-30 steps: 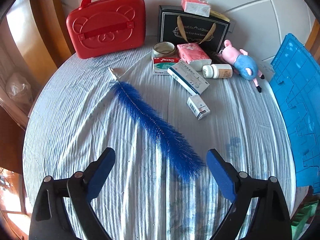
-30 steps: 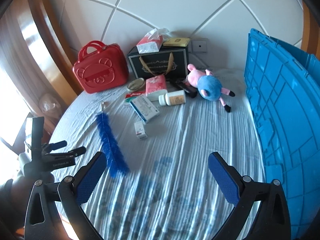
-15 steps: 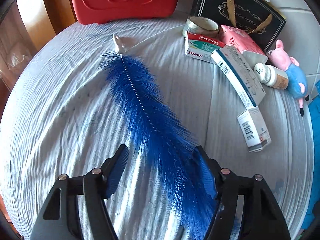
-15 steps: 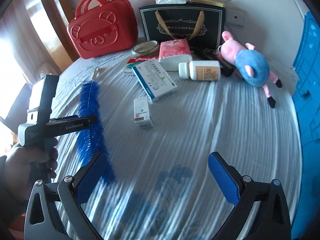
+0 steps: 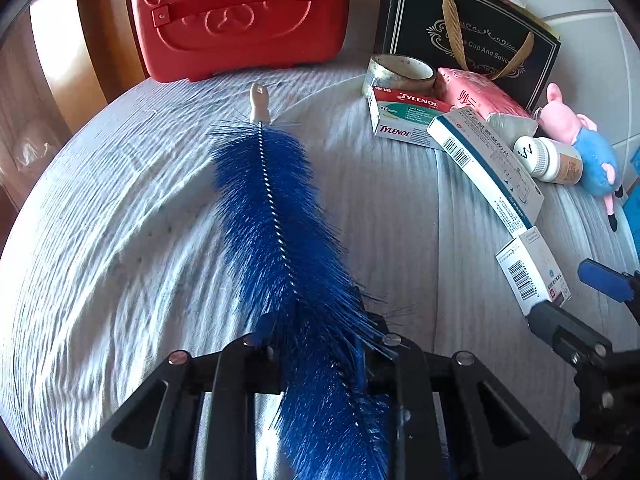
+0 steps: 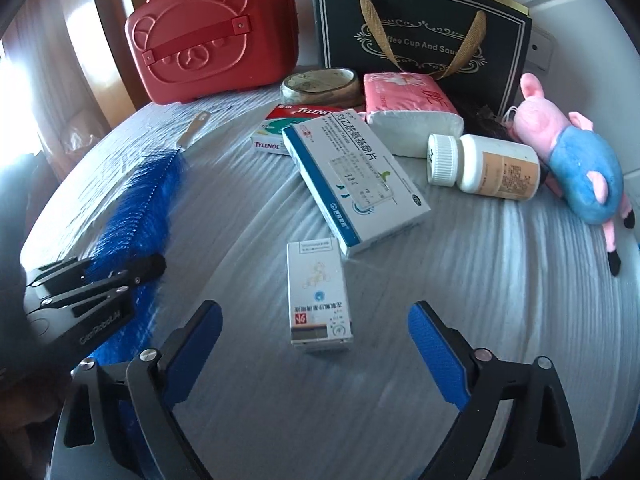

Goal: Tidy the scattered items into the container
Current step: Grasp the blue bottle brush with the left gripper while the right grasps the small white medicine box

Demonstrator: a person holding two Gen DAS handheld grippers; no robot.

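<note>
Left gripper (image 5: 316,344): jaws closing on the near end of the long blue bristle brush (image 5: 276,216) (bristles squashed between them), which lies on the white ribbed cloth (image 5: 120,240).
Right gripper (image 6: 314,332): jaws closing, pads clear of the small white upright-printed medicine carton (image 6: 318,292) between them.
Far side: red bear-embossed case (image 6: 204,36).

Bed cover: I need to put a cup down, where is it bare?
Bare left of the blue brush, below the red case, and in front of the white bottle. Crowded around the Tylenol box and black bag.
</note>
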